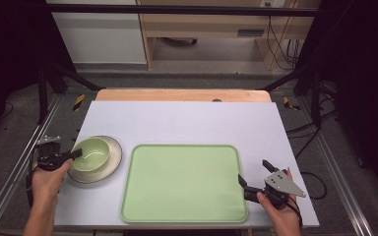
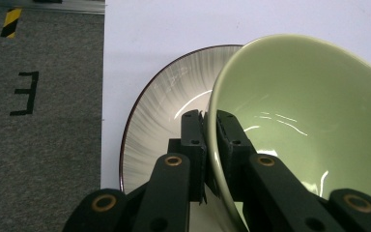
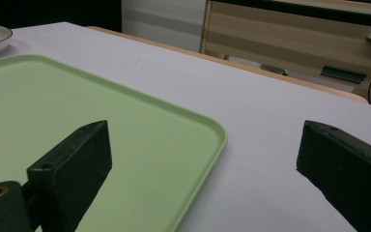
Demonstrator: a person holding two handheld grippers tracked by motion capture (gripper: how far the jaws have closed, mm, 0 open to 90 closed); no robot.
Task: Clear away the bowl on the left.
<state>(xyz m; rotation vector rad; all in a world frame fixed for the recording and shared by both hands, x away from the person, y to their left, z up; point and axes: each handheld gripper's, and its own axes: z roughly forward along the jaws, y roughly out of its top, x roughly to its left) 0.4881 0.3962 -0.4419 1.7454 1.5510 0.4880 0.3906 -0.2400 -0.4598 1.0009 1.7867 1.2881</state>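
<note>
bowl rim clamped by left gripper, on plate; right gripper jaws wide apart, holding nothing.

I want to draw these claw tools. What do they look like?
Each gripper is black with two chunky flat jaws. The right gripper has a grey three-cornered plate on top with small holes. The left gripper has brass-coloured rings on its arms and a silver bit behind. The forearms are bare, no sleeves.
</note>
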